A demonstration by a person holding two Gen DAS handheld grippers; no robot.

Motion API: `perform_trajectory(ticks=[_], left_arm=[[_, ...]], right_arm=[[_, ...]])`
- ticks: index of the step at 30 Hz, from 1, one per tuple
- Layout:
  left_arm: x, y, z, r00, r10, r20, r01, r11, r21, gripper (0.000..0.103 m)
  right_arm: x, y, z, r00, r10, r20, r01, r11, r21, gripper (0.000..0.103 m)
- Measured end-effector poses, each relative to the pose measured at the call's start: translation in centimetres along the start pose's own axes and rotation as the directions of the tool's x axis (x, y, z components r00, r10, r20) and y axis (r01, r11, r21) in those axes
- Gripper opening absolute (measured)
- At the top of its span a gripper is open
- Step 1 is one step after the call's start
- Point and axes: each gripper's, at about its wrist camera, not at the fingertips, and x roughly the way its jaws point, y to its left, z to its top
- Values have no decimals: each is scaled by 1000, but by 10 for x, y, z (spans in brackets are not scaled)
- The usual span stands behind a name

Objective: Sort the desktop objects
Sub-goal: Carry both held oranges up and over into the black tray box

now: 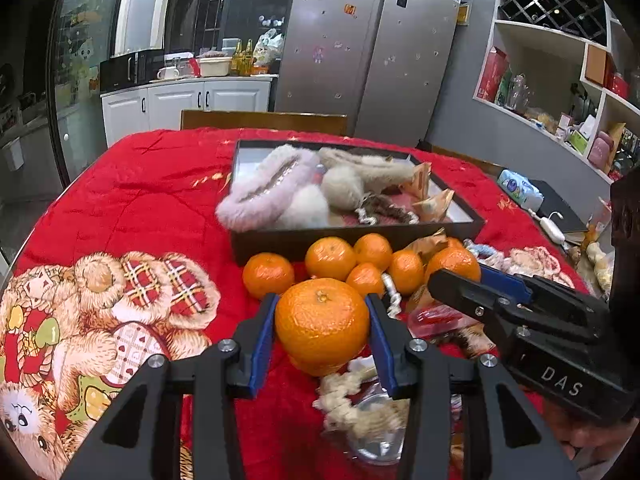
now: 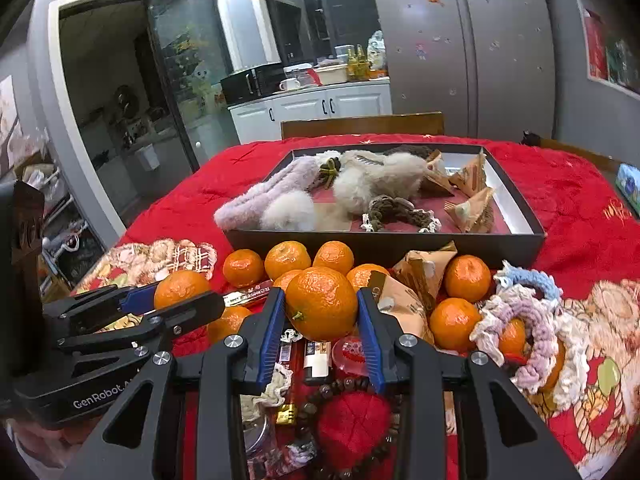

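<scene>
My left gripper [image 1: 322, 312] is shut on a large orange [image 1: 322, 322] and holds it above the red cloth. My right gripper [image 2: 321, 304] is shut on another orange [image 2: 322, 302]. Each gripper shows from the side in the other view, the right one [image 1: 480, 280] and the left one [image 2: 176, 300]. Several loose oranges [image 1: 330, 258] lie in front of a black tray [image 1: 472, 216] that holds fluffy hair bands [image 1: 260, 196] and triangular snack packets [image 2: 472, 206]. Crocheted bands [image 2: 524, 320] lie at the right.
Below my right gripper lie a lighter [image 2: 316, 364], a bead bracelet [image 2: 344, 388], a red pom-pom [image 2: 352, 424] and a small padlock [image 2: 286, 414]. A rope knot [image 1: 352, 404] lies over a glass jar. The table's right end holds a tissue pack [image 1: 520, 190] and a dark book.
</scene>
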Motion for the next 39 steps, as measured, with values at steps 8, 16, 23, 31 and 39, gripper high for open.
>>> perform_trajectory(ticks=[8, 16, 23, 31, 39], left_arm=[[-16, -28, 12, 1000, 10, 30, -11, 999, 33, 44], [-23, -58, 15, 999, -14, 40, 11, 997, 81, 44], [-22, -71, 16, 999, -23, 23, 21, 997, 81, 44], [-9, -74, 27, 999, -30, -11, 31, 997, 77, 44], [6, -72, 46, 1000, -11, -9, 12, 995, 104, 44]], right_arm=[[-33, -9, 7, 995, -86, 52, 85, 996, 9, 35], [-58, -31, -1, 988, -143, 52, 140, 989, 48, 35], [-72, -40, -4, 983, -171, 59, 169, 985, 41, 35], [-68, -42, 4, 986, -158, 46, 156, 987, 45, 35], [-53, -51, 17, 992, -129, 15, 128, 990, 62, 35]])
